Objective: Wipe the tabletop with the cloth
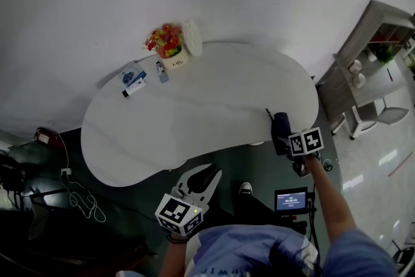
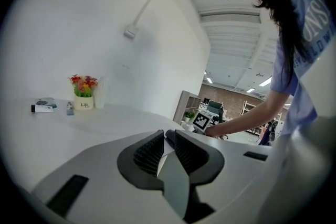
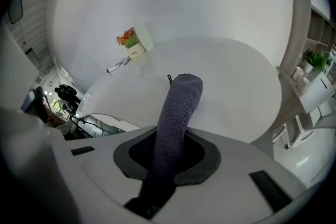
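The white table (image 1: 194, 120) carries a flower pot (image 1: 170, 47), a small bottle (image 1: 161, 71) and a tube (image 1: 134, 89), clustered at its 11 o'clock edge by the wall, well apart from both grippers. At the 3 o'clock edge the right gripper (image 1: 283, 134) is clamped on the dark cloth (image 3: 178, 113), which sticks out past its jaws above the tabletop. At 6 o'clock the left gripper (image 2: 164, 136) has its jaws drawn together with nothing between them.

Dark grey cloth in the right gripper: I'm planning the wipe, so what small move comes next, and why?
Probably lower the right gripper until the dark grey cloth meets the white rounded tabletop. Its jaws clamp the cloth, which sticks out over the table's right end, seemingly not pressed flat yet.
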A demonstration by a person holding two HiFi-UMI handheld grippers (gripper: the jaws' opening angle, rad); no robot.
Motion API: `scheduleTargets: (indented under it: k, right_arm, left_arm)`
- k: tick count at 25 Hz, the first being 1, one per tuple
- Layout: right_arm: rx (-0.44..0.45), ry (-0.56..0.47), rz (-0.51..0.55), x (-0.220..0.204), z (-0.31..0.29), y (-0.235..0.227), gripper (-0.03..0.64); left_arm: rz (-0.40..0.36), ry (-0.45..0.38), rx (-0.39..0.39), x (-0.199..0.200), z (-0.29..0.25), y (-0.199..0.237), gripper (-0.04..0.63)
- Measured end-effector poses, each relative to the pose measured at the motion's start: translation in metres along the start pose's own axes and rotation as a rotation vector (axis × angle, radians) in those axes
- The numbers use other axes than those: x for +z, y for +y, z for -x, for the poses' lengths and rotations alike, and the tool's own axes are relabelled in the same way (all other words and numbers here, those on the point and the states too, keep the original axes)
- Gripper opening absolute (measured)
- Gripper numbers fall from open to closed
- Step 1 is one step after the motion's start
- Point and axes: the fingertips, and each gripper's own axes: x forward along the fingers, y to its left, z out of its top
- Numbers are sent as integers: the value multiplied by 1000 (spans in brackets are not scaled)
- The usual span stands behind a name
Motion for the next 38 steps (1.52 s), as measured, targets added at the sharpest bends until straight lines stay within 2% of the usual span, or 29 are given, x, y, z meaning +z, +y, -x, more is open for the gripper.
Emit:
scheduleTargets:
  k: [6, 11, 19, 24, 27, 31, 38]
  right_arm:
    - [-56, -55, -141, -9, 28, -69, 74]
    - [-37, -72, -164, -7, 32, -78, 74]
    - [99, -163, -152, 22, 42, -24, 74]
    - [172, -158, -96, 23, 43, 19, 74]
    - [199, -150, -60, 17, 46, 40, 74]
    - [216, -197, -82, 16, 60, 71, 74]
    - [189, -287, -118, -13, 102, 124, 74]
  left_arm:
    - [-11, 8, 18, 8, -20, -6, 61]
    - [-12, 15, 76, 11, -17, 2, 63]
    - [5, 31, 189, 9, 13, 14, 63]
    - [24, 38, 242, 0, 30, 16, 63]
    - [28, 46, 232, -6, 35, 12, 63]
    - [16, 54, 198, -9, 43, 11, 61]
    - [-64, 8, 124, 5, 80, 1, 63]
